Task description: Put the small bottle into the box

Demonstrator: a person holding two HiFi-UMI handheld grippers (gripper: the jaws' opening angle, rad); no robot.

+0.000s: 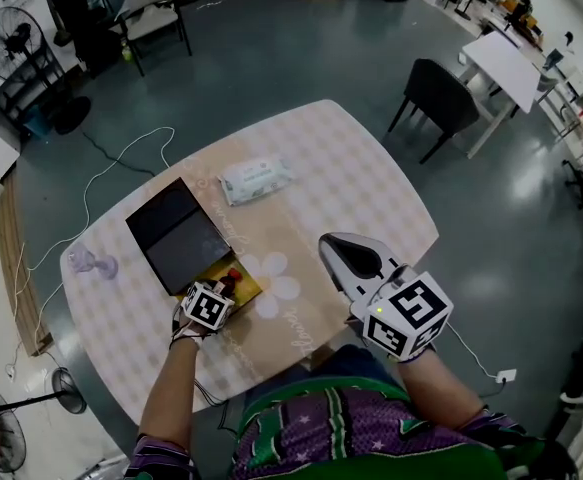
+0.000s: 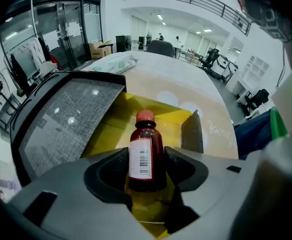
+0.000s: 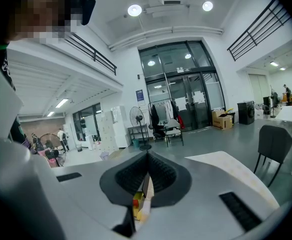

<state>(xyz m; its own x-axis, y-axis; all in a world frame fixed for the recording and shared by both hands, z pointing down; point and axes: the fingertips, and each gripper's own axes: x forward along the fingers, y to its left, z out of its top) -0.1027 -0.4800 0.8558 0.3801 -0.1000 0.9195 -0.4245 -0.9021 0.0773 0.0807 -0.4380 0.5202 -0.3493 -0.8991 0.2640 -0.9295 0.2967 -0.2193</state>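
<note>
Over the open yellow-lined box [image 2: 113, 119], near left, the left gripper [image 2: 147, 160] clenches its jaws on the small brown red-capped bottle [image 2: 144, 151], which probably needs lowering and releasing next; the right gripper [image 3: 146, 180] idles, jaws pressed together.

Glossy grey-blue floor [image 1: 301, 58] surrounds a rounded table [image 1: 371, 193] under a pale checked cloth. Off the table's far right corner stands a dark chair [image 1: 441, 98], a white desk [image 1: 506, 68] beyond it. A fan [image 1: 11, 40] stands near the left wall. Tall glass doors [image 3: 178, 99] and round ceiling lamps [image 3: 134, 10] light the high white hall.
</note>
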